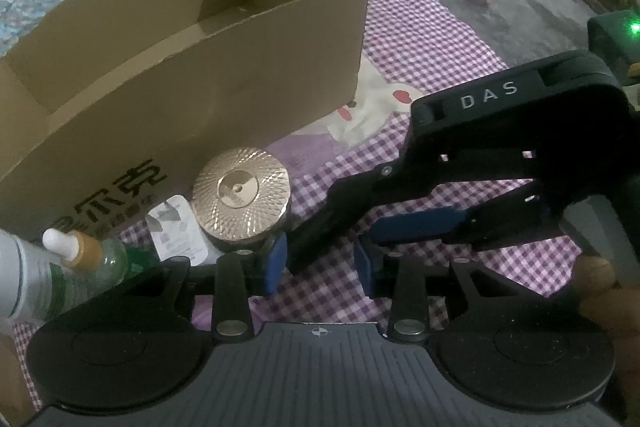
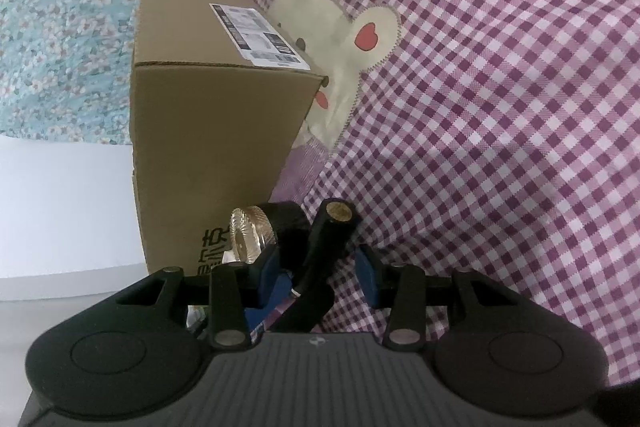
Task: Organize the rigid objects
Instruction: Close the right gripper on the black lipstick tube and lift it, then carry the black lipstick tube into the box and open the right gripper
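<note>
A dark jar with a ribbed gold lid stands on the purple checked sheet against the front of the open cardboard box. My left gripper hangs just right of the jar, pads apart, gripping nothing. The right gripper comes in from the right with its jaws apart. One of its fingers sits between my left pads, and a black left finger sits between the right pads. The jar lies outside both gaps, beside the left-hand fingers.
A dropper bottle with a tan collar, a white tube and a white label lie left of the jar by the box. A floral blanket lies behind the box. The bed edge and grey floor are at the far right.
</note>
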Tool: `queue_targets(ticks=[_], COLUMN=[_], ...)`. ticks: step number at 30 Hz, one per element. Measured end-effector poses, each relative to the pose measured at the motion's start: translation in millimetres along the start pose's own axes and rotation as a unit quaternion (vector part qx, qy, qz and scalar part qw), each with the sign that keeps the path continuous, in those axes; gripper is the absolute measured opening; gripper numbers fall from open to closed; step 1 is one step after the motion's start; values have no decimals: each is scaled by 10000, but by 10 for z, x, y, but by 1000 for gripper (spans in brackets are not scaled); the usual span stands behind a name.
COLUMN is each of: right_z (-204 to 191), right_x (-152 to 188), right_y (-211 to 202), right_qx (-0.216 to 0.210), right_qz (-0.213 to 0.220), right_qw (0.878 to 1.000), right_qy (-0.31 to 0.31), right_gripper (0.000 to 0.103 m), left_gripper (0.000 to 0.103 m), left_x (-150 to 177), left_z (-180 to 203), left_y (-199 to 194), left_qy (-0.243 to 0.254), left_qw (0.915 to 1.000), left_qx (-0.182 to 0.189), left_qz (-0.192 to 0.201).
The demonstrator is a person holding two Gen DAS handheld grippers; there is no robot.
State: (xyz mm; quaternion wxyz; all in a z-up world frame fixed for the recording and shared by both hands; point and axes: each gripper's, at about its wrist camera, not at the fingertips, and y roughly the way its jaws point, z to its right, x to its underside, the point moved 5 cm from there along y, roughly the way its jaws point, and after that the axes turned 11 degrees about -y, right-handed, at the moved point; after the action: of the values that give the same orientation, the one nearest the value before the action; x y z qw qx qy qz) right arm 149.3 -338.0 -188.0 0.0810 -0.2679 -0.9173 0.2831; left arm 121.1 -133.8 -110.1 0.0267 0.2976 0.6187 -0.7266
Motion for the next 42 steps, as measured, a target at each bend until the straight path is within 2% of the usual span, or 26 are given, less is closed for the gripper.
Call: queue_targets(ticks=[3, 7, 12, 15, 19, 25, 33, 38, 42], right_z=[12, 72, 99, 92, 17, -88, -432, -872, -1338], right_x=[-12, -76, -74, -58, -15, 65, 194, 202, 192], right_y=[2, -22, -57, -57, -18, 1, -236, -439, -463], right_qx=[-33, -36, -19, 1, 93, 220, 205, 118, -43], right_qz=[-3, -5, -25, -29, -46, -5, 292, 555, 631], right_qw=[10000, 10000, 10000, 9998, 9993, 9973, 9925, 9857, 9777], right_qy=[-2, -21, -79, -175, -359, -707, -1172, -1588, -2002], right_gripper=[45, 45, 45, 44, 39, 32, 30, 30, 30], left_gripper=[36, 36, 36, 36, 29, 22, 21, 21, 21], left_x=[3, 46, 62, 48, 43, 2, -25, -90, -223], left_z=[26, 49, 90, 125, 148, 206, 188, 152, 25], left_y=[19, 54, 38, 111, 226, 272, -106, -565, -878], left_qy=[-4, -229, -57, 27, -13, -6, -14, -75, -227], left_qw=[9999, 9975, 9990, 9987, 9977, 9981, 9998, 9990, 9963], left_qx=[104, 477, 263, 177, 140, 55, 94, 161, 51], left_qz=[-118, -474, -358, -482, -656, -617, -173, 398, 831])
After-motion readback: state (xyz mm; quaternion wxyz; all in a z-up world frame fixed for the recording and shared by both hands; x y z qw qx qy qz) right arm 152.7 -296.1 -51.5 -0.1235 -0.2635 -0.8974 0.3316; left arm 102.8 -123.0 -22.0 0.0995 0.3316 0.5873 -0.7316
